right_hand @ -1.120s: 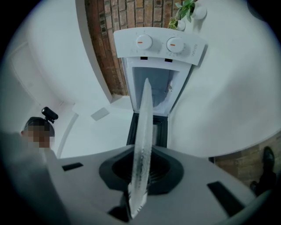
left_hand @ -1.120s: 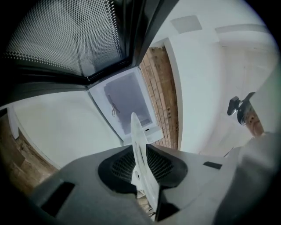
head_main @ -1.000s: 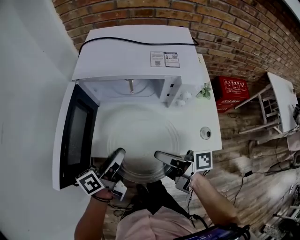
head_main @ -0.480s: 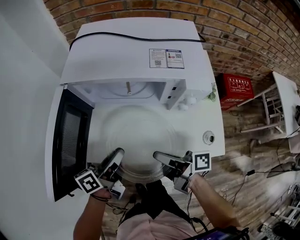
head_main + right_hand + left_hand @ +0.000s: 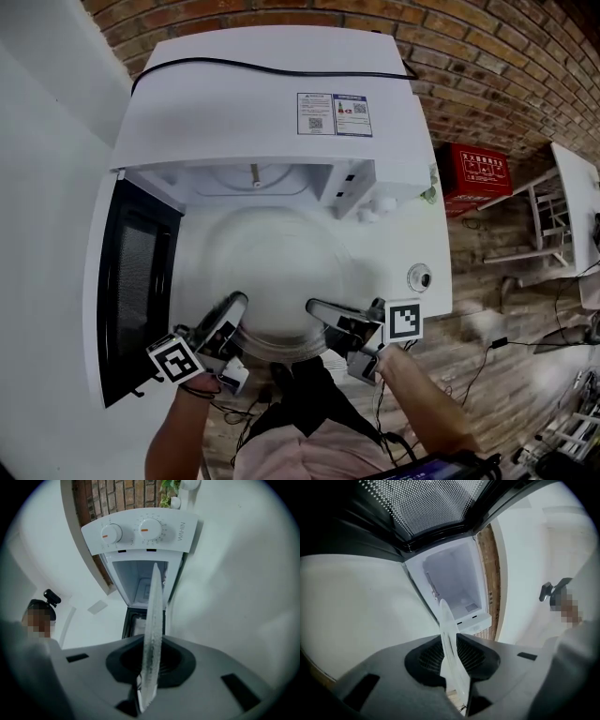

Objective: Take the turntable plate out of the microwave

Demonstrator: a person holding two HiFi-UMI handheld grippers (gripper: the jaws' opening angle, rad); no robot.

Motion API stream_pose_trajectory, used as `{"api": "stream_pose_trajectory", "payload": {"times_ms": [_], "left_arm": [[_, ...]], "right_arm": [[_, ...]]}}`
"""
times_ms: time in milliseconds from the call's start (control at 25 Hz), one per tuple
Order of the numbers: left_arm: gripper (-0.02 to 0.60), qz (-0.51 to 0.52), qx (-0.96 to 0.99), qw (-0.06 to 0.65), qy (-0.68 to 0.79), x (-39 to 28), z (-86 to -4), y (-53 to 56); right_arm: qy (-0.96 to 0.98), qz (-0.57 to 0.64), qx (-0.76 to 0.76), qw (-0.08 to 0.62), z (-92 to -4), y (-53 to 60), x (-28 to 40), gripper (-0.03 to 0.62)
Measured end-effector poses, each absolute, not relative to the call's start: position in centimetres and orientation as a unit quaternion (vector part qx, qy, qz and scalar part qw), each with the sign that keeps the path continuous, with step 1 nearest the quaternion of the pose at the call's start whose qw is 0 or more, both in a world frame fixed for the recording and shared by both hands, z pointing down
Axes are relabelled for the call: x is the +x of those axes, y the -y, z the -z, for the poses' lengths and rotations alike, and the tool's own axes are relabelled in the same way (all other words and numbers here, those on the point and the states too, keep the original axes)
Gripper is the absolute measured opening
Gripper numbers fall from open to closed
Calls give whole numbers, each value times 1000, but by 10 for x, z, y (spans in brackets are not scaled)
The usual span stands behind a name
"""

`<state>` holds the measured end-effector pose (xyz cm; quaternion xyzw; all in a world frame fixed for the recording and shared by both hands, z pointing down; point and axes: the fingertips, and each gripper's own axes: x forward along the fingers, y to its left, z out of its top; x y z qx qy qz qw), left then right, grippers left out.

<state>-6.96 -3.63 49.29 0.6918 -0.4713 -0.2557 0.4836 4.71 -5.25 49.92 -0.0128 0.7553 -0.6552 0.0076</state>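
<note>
Glass turntable plate (image 5: 272,272), one, outside one microwave (image 5: 272,103), rim between clamped fingers of left gripper (image 5: 234,306) and right gripper (image 5: 315,307)

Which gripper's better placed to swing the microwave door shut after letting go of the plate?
Left, probably. The left gripper grips the turntable plate at its rim right beside the open door, which hangs out on that side. The right gripper holds the rim's opposite side, away from the door.

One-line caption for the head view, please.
The left claw and right claw grip the near rim of the glass turntable plate in front of the open microwave.
</note>
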Motion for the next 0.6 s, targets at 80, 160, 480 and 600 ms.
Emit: {"api": "stream_pose_trajectory", "payload": {"times_ms": [80, 160, 480, 600], "left_arm": [[80, 248, 688, 484, 480, -73, -499, 35], [80, 246, 689, 485, 480, -73, -500, 36], [81, 255, 686, 490, 473, -73, -499, 37], [81, 253, 686, 489, 475, -76, -500, 38]], "right_arm": [[-753, 658, -12, 7, -500, 54, 47, 34], [-751, 660, -11, 7, -501, 54, 47, 34], [-751, 660, -13, -1, -507, 54, 43, 34], [-751, 660, -14, -1, -508, 55, 40, 34]]}}
